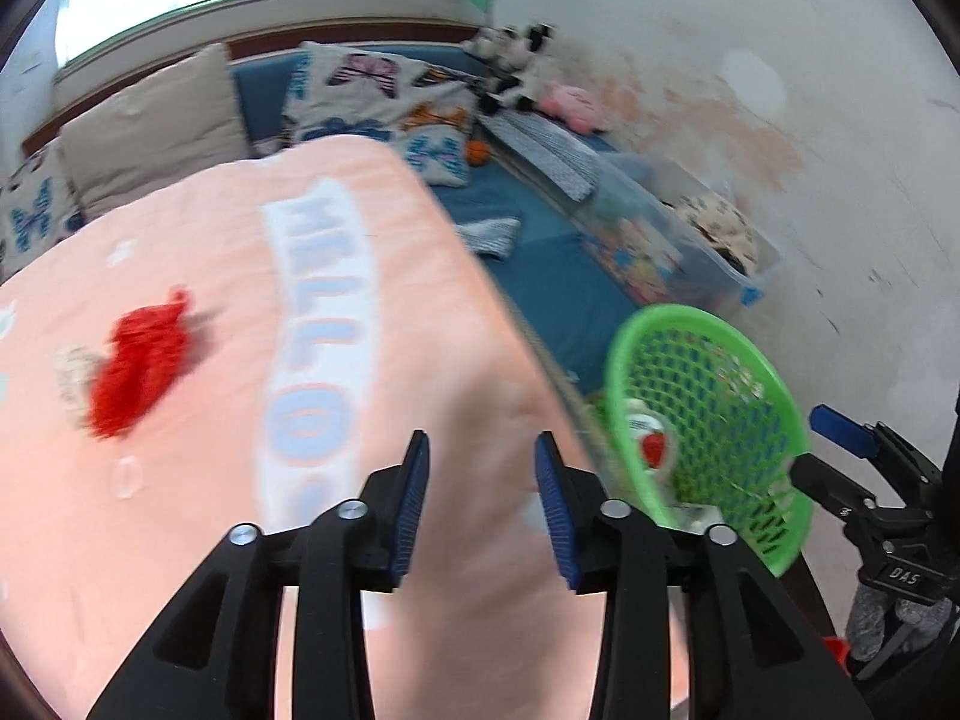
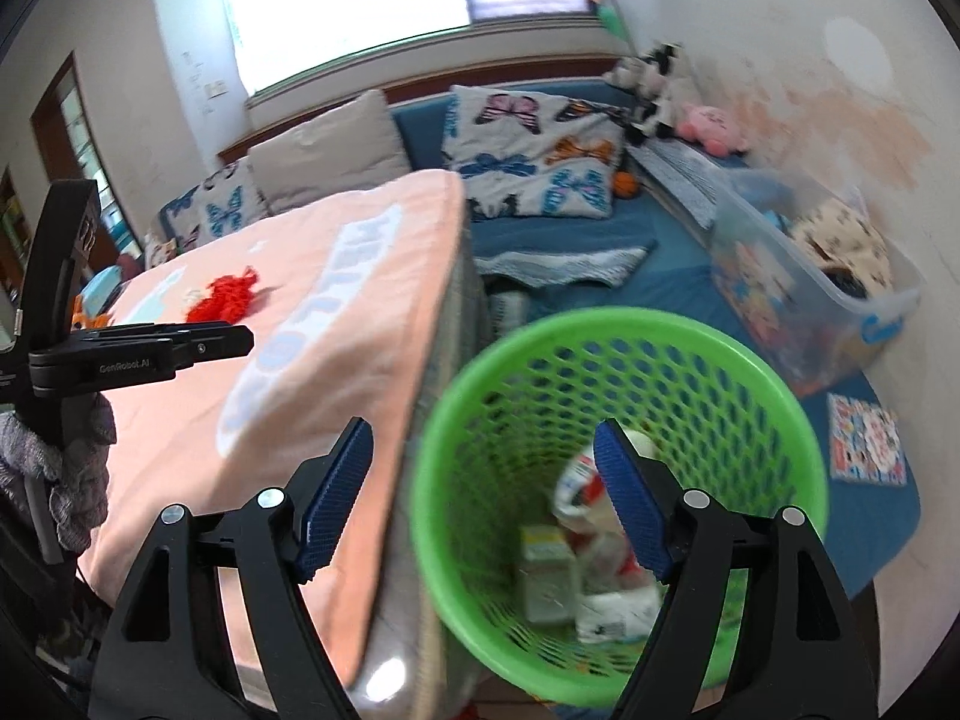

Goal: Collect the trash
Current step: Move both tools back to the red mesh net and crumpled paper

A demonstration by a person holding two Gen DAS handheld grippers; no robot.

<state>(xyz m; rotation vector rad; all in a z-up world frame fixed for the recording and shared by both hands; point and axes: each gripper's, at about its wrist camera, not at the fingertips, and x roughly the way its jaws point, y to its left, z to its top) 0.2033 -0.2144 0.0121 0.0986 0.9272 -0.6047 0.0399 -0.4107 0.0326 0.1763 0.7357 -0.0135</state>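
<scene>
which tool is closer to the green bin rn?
Right. The right tool hangs directly over the green bin, its jaws open. The left tool is off beside it, over the peach cover, also open.

One green mesh basket (image 2: 618, 330); several pieces of trash inside, at least three, exact count unclear from blur; one red crumpled scrap (image 1: 135, 366) on peach blanket (image 1: 228, 300); one pale scrap (image 1: 75, 369) just beside it; three butterfly-print pillows (image 2: 534, 150); one plain beige cushion (image 2: 327, 150); one clear storage bin (image 2: 840, 276); one pink plush toy (image 2: 714, 126); one small orange ball (image 2: 624, 183).
</scene>
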